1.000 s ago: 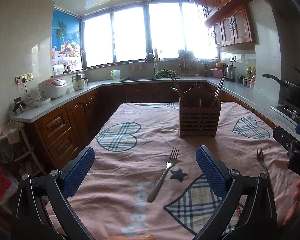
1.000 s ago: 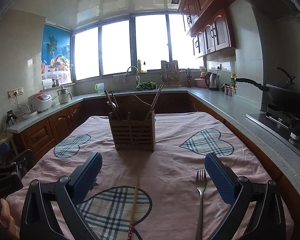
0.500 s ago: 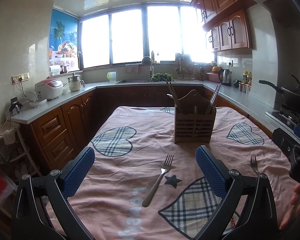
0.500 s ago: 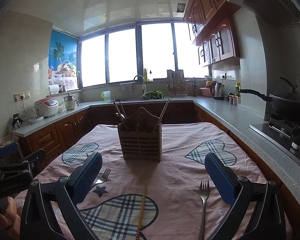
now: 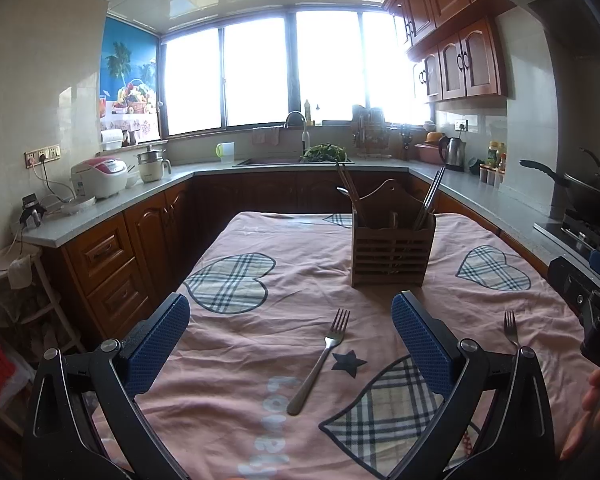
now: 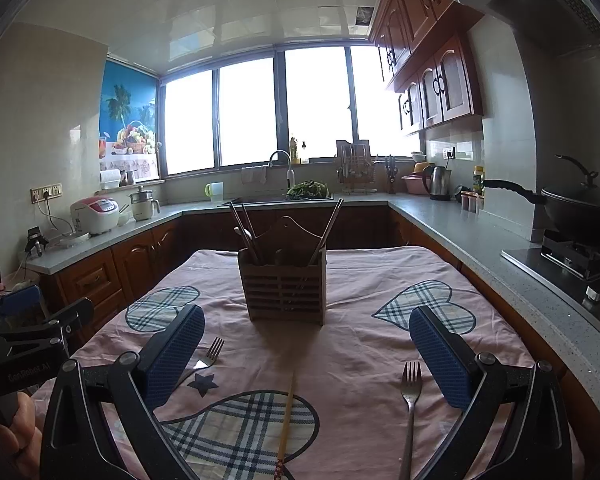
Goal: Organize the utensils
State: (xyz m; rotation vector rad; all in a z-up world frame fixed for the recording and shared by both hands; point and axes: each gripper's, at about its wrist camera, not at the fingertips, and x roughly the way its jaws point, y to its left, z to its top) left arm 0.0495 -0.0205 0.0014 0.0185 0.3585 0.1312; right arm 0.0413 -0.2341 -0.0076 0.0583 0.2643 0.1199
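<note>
A slatted wooden utensil holder stands mid-table with chopsticks and a spoon in it; it also shows in the right wrist view. A metal fork lies on the pink cloth between my left gripper's open blue pads; my left gripper is empty above it. A second fork lies before my right gripper, which is open and empty. A wooden chopstick lies between the right gripper's pads. The first fork shows partly behind the right gripper's left pad.
The table wears a pink cloth with plaid hearts. Counters wrap around: rice cooker at left, sink at back, kettle and wok on a stove at right. The other gripper shows at the right edge.
Both grippers have drawn back and tilted up a little; the holder and forks sit lower and farther in view. Nothing on the table has moved. Both stay open.
</note>
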